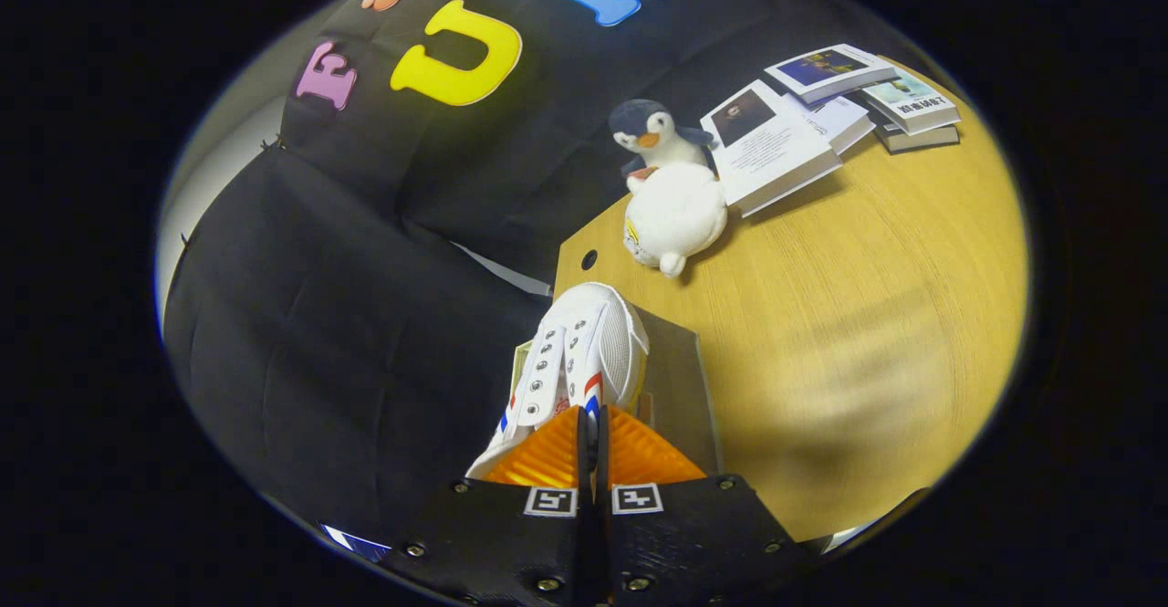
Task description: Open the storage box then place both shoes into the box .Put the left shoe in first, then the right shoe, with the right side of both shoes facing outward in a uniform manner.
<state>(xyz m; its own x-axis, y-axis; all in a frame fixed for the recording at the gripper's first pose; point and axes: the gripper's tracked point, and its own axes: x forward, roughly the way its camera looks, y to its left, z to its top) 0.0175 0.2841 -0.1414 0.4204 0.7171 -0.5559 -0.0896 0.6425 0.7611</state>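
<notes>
My claw [591, 424], its two orange ribbed fingers [547, 456] pressed nearly together, pinches the rear collar of a white canvas lace-up shoe with red and blue side stripes [584, 351]. The shoe's long axis runs straight away from my fingers: its heel end sits between the fingertips and its rounded toe cap points ahead toward the plush toy. It is rolled slightly, so the eyelet rows show on one side and the textured white toe on the other.

Under and just past the shoe lies the grey flat-panelled storage box [675, 388], one of its panels stretching along the shoe's flank; a pale inner edge shows beside the laces. Whether the shoe touches the box I cannot tell.

The box stands at the corner of the light wood-grain bench [867, 315], whose near edge runs off beside a small round hole [589, 259]. On the far side of that edge hangs the black booth cloth.

Beyond the toe, a navy-and-white penguin plush toy [671, 187] lies on the bench, touching an open white book [771, 146]. Farther on is a small stack of closed books [894, 100]. A broad stretch of bare wood opens on the side of the box away from the cloth.
</notes>
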